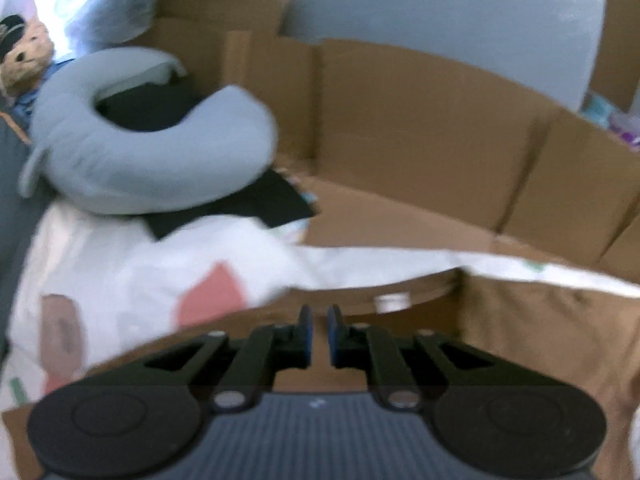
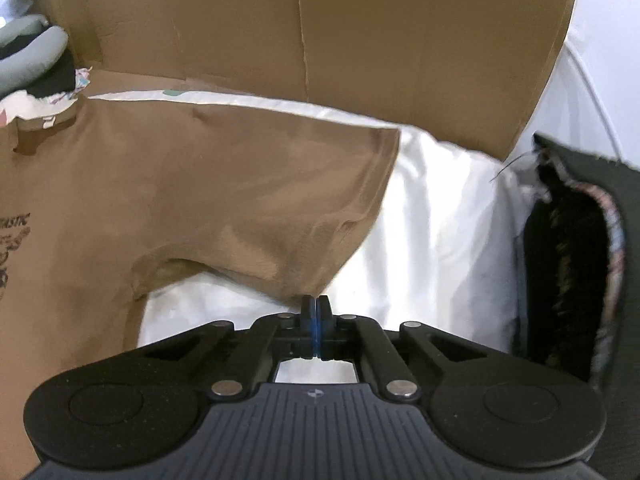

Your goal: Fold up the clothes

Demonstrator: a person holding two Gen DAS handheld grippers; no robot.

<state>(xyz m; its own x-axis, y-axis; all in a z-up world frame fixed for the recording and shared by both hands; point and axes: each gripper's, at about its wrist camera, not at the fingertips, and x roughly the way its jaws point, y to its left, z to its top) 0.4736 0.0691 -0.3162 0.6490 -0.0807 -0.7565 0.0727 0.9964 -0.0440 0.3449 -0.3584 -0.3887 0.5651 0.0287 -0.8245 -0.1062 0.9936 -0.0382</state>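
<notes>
A brown T-shirt (image 2: 224, 200) with a dark print at its left lies spread on a white sheet (image 2: 432, 216). Its right sleeve reaches down to my right gripper (image 2: 316, 304). That gripper's blue pads are pressed together at the sleeve's lower hem corner, shut on the fabric. In the left wrist view the same brown T-shirt (image 1: 540, 328) fills the lower right, blurred. My left gripper (image 1: 320, 316) hovers over its edge with a narrow gap between the fingers and nothing in it.
Cardboard walls (image 1: 420, 136) (image 2: 320, 28) stand behind the sheet. A grey U-shaped neck pillow (image 1: 132, 152) rests on black cloth (image 1: 256, 204) at the left, with a plush bear (image 1: 24, 56) behind. A white patterned cloth (image 1: 140, 264) lies beside the shirt. A dark bag (image 2: 568, 272) sits at the right.
</notes>
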